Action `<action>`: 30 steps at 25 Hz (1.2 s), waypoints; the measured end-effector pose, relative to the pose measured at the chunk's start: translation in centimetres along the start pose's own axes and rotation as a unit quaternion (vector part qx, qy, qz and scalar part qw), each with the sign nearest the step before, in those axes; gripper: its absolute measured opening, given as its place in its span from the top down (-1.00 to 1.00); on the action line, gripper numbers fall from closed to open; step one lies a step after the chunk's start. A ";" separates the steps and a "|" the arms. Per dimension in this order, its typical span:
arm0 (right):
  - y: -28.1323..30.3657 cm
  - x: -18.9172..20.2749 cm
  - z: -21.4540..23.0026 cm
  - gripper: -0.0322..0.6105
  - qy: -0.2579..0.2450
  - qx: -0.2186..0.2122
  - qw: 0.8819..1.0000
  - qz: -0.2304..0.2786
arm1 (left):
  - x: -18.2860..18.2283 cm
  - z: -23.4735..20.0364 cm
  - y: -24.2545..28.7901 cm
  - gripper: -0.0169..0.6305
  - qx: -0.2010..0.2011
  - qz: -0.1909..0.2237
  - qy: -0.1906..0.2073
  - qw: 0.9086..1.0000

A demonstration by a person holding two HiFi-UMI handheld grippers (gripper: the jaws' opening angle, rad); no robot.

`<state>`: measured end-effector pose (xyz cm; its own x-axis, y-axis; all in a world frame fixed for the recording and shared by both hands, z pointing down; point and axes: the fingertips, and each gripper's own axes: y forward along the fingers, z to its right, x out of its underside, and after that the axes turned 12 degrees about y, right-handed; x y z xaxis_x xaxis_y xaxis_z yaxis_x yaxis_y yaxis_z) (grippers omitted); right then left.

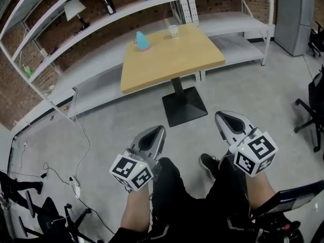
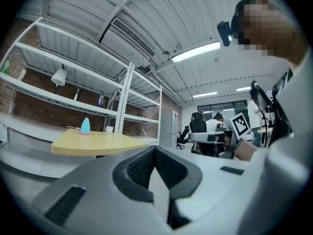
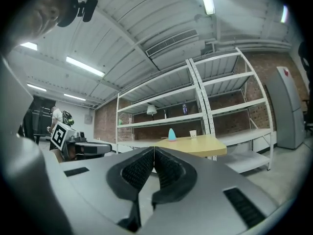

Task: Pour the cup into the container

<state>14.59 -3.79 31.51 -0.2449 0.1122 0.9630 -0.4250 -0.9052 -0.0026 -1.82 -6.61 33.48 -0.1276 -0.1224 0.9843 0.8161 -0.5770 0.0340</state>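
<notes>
A small clear cup point(image 1: 173, 31) stands near the far edge of the yellow wooden table point(image 1: 172, 59). A teal cone-shaped container point(image 1: 142, 41) stands to its left. Both grippers are held low over the person's legs, well short of the table. My left gripper point(image 1: 160, 128) is shut with nothing in it, and my right gripper point(image 1: 219, 115) is shut and empty as well. In the left gripper view the left gripper point(image 2: 155, 148) points at the distant container point(image 2: 85, 126) and cup point(image 2: 109, 129). In the right gripper view the right gripper point(image 3: 154, 149) faces the container point(image 3: 171, 135) and cup point(image 3: 192, 133).
White shelving point(image 1: 101, 22) runs behind the table, with a lamp point(image 1: 75, 8) and bottles on it. The table's black pedestal base point(image 1: 184, 105) stands on the grey floor. A grey cabinet point(image 1: 298, 14) and an office chair point(image 1: 314, 110) are at the right. Cables point(image 1: 76, 181) lie at the left.
</notes>
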 end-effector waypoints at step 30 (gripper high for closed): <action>38.9 -10.4 15.3 0.83 -0.036 0.005 0.999 0.019 | -0.1 -34.7 20.2 0.97 -0.006 0.029 0.019 0.999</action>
<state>14.00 -46.41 25.54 -0.1975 0.0475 0.9792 -0.4069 -0.9127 -0.0378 -4.95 -46.29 28.06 -0.1019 -0.1862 0.9772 0.8161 -0.5773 -0.0249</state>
